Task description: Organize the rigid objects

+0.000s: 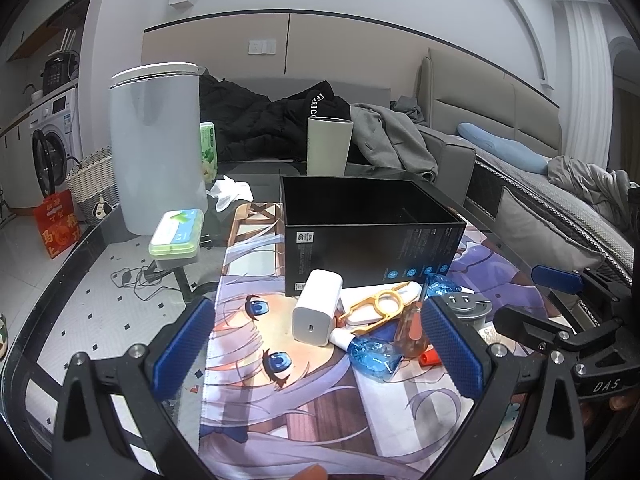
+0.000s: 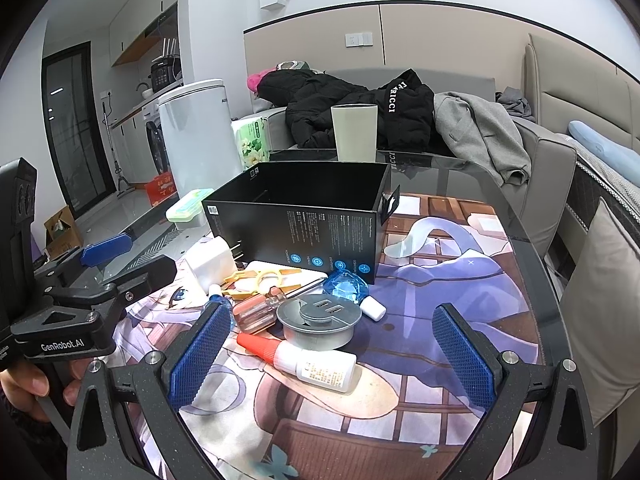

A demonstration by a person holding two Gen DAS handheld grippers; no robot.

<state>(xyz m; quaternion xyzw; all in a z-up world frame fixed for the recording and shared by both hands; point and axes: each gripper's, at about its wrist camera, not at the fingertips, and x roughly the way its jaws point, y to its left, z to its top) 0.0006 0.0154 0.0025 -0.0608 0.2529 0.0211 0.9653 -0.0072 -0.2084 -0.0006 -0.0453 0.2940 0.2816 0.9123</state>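
Observation:
An open black box stands on the anime mat. In front of it lies a pile: a white charger, a gold key tool, an orange-handled screwdriver, a grey round socket, two blue bottles and a white glue bottle with red cap. My left gripper is open and empty, just short of the charger. My right gripper is open and empty around the glue bottle.
A glass table edge curves at the left. A white bin, a green case, a tissue pack and a pale cup stand behind the box. A sofa with coats lies beyond.

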